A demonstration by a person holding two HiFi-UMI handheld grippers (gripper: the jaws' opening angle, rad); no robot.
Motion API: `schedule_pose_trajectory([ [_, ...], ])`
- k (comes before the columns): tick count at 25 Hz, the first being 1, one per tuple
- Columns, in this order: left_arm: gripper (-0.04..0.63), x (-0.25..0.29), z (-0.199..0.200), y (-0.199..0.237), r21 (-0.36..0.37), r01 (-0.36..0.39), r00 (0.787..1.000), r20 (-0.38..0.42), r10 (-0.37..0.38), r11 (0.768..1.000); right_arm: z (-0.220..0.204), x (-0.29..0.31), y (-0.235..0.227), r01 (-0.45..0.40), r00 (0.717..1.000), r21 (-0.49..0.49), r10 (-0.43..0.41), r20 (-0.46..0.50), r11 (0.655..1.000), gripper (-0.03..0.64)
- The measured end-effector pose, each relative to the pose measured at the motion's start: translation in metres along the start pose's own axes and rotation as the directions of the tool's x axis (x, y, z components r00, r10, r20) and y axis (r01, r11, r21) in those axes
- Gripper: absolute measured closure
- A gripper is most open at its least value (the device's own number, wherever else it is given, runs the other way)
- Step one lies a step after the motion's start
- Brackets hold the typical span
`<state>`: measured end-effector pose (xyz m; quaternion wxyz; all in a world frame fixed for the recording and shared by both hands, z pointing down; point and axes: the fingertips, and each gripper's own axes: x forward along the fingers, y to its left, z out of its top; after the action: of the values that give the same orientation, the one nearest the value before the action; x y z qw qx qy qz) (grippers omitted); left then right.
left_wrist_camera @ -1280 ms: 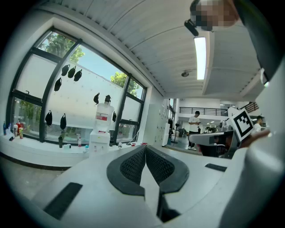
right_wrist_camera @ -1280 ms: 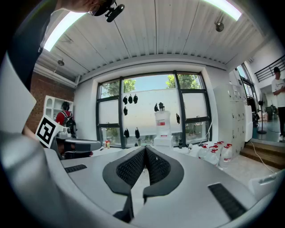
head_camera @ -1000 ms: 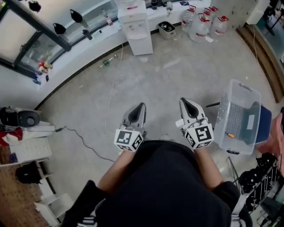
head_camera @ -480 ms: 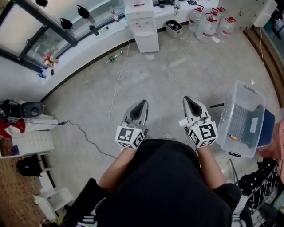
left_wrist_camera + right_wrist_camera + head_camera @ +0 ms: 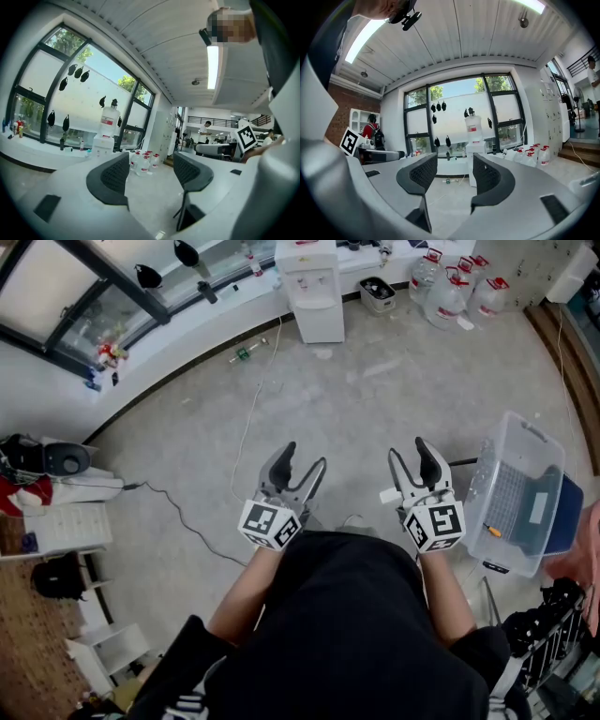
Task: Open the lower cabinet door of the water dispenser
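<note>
Grey concrete floor [image 5: 375, 399] stretches ahead. The left gripper [image 5: 302, 457] has just been opening its jaws, now wide with nothing between. The white water dispenser [image 5: 314, 287] stands well away at the wall, and its lower cabinet door [image 5: 320, 326] looks shut. The right gripper [image 5: 410, 451] has likewise just opened wide, empty.

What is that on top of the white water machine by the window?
A big clear water bottle with a red label stands on top of the water dispenser. The end that plugs into the dispenser is covered, and how full the bottle is cannot be seen.
</note>
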<state>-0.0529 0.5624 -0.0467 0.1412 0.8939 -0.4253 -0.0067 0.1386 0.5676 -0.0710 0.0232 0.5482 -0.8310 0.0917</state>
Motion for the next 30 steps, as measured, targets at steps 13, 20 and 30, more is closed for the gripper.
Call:
schedule_pose_trajectory([
  [13,0.324,-0.028,-0.003,0.059,-0.029,-0.087,0.996,-0.015,0.086,0.996,-0.019,0.049,0.053,-0.100,0.990,-0.001,0.100,-0.103,0.995,0.411],
  [20,0.323,-0.035,0.013,0.113,-0.055,-0.089,0.996,0.007,0.089,0.995,-0.015,0.095,0.086,-0.095,0.989,-0.024,0.092,-0.118,0.995,0.411],
  [30,0.324,-0.045,0.058,0.216,-0.072,-0.033,0.997,0.074,0.038,0.997,-0.007,0.180,0.144,-0.047,0.985,-0.049,0.039,-0.171,0.998,0.411],
])
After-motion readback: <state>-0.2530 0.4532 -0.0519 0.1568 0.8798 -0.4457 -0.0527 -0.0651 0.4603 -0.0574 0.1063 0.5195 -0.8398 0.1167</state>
